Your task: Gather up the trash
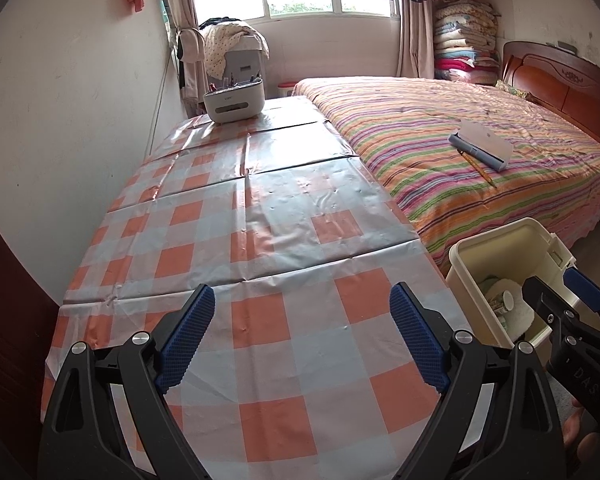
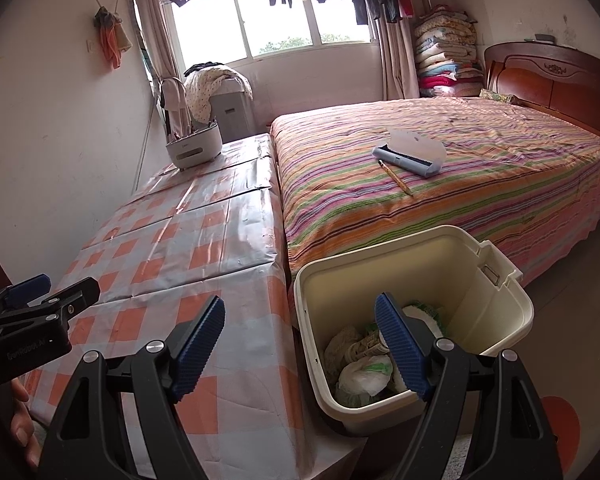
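Note:
A cream trash bin [image 2: 500, 312] stands on the floor between the table and the bed; it also shows in the left wrist view [image 1: 496, 256]. Crumpled paper and plastic trash [image 2: 364, 372] lies in its bottom. My right gripper [image 2: 300, 344] is open and empty, above the bin's near left rim and the table edge. My left gripper [image 1: 302, 336] is open and empty, above the checked tablecloth [image 1: 260, 240]. The right gripper also shows in the left wrist view [image 1: 560, 300], over the bin.
A white organiser box [image 1: 234, 100] with pens stands at the table's far end. The striped bed [image 2: 440, 176] to the right carries a blue-grey case [image 2: 408, 152] and a pencil [image 2: 396, 176]. A wall runs along the left.

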Available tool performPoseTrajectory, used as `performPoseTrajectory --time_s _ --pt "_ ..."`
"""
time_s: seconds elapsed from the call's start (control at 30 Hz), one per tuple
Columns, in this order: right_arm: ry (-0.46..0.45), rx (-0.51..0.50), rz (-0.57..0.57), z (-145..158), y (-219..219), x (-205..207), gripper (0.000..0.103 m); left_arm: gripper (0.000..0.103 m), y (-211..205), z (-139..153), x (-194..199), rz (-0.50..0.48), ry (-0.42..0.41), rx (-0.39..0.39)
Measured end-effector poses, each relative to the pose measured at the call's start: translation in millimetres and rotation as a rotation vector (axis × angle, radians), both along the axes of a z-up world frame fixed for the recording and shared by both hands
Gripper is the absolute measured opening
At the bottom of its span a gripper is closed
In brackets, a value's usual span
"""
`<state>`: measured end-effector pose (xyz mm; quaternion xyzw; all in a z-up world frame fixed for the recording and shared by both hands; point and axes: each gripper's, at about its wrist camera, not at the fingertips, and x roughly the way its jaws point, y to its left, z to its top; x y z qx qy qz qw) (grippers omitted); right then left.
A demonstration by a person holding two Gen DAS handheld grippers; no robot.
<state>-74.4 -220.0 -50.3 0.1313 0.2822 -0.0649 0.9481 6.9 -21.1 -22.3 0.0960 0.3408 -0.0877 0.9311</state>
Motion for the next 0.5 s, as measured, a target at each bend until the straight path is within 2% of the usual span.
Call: performPoseTrajectory --time_s 0.5 --pt "0.006 0.001 -0.003 -4.6 -4.2 -0.4 0.076 0.088 -1.0 -1.4 2.7 0.002 0.016 0.004"
